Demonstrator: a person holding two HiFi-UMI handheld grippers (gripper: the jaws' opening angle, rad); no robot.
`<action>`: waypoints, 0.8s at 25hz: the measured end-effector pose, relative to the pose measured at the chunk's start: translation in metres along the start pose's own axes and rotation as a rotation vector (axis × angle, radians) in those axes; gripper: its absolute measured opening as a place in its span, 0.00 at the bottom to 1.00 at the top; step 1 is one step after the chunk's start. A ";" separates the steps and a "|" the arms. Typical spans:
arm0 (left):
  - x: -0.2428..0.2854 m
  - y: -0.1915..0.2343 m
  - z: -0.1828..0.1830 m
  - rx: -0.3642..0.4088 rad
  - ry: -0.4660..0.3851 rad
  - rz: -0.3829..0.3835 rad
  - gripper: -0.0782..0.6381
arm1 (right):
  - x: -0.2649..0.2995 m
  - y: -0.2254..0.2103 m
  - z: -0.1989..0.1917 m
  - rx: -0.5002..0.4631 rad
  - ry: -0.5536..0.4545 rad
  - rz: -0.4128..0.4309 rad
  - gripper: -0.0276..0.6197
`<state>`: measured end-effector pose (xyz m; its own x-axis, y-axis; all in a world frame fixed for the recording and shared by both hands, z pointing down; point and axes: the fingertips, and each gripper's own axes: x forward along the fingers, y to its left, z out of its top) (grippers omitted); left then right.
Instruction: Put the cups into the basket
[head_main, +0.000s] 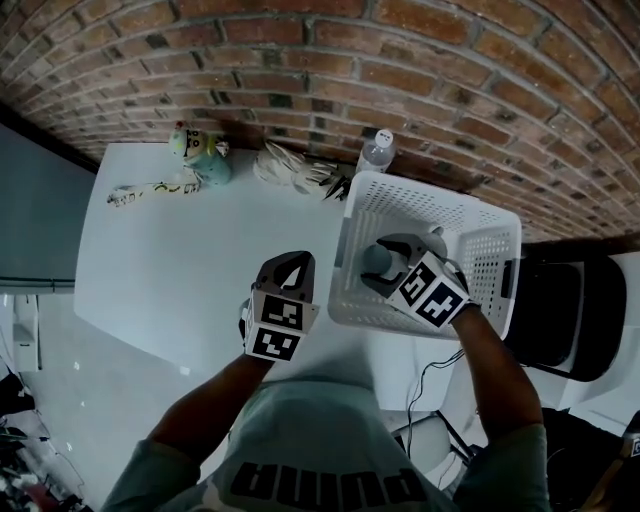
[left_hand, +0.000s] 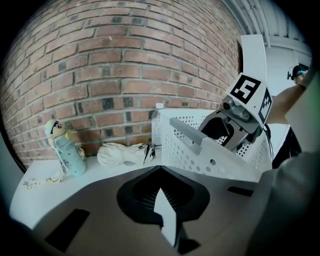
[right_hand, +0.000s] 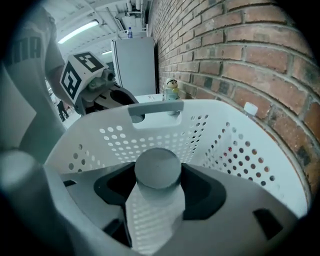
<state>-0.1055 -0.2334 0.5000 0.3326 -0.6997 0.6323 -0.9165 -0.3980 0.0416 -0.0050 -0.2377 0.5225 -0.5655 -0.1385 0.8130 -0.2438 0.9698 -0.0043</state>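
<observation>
My right claw is clamped on the cup, jaws wide around its sides, its closed round end pointing away from me and down into the white basket at the right end of the table. The cup hangs inside the ring of the rim, clear of all four walls, and I cannot tell how far it is above the floor because my own jaws cover that. To do this well I'd lower it to the floor, let go only once it sits low, and back out straight up so a jaw doesn't hook the perforated wall. The tight edges are the near rim under my wrist and the far wall with its handle slot; the middle of the basket is open. My left claw is closed on nothing, just beside the basket's left wall, so I'd keep it off the rim to avoid nudging the basket. Along the far edge, by the brick wall, stand a green flask, a white bundle and a clear bottle, well apart from my work. The left half of the table is bare, and I see no other cup there.
</observation>
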 end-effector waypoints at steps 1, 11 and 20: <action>0.002 0.001 -0.001 -0.001 0.002 -0.001 0.11 | 0.004 0.000 -0.003 -0.007 0.007 0.007 0.49; 0.010 0.001 -0.008 -0.024 0.006 -0.024 0.11 | 0.027 0.000 -0.018 -0.013 0.042 0.044 0.49; 0.012 -0.001 -0.008 -0.023 0.003 -0.032 0.11 | 0.033 0.004 -0.034 -0.058 0.097 0.053 0.49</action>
<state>-0.1026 -0.2371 0.5134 0.3615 -0.6849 0.6326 -0.9102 -0.4064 0.0800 0.0020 -0.2314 0.5685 -0.4965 -0.0692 0.8653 -0.1675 0.9857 -0.0173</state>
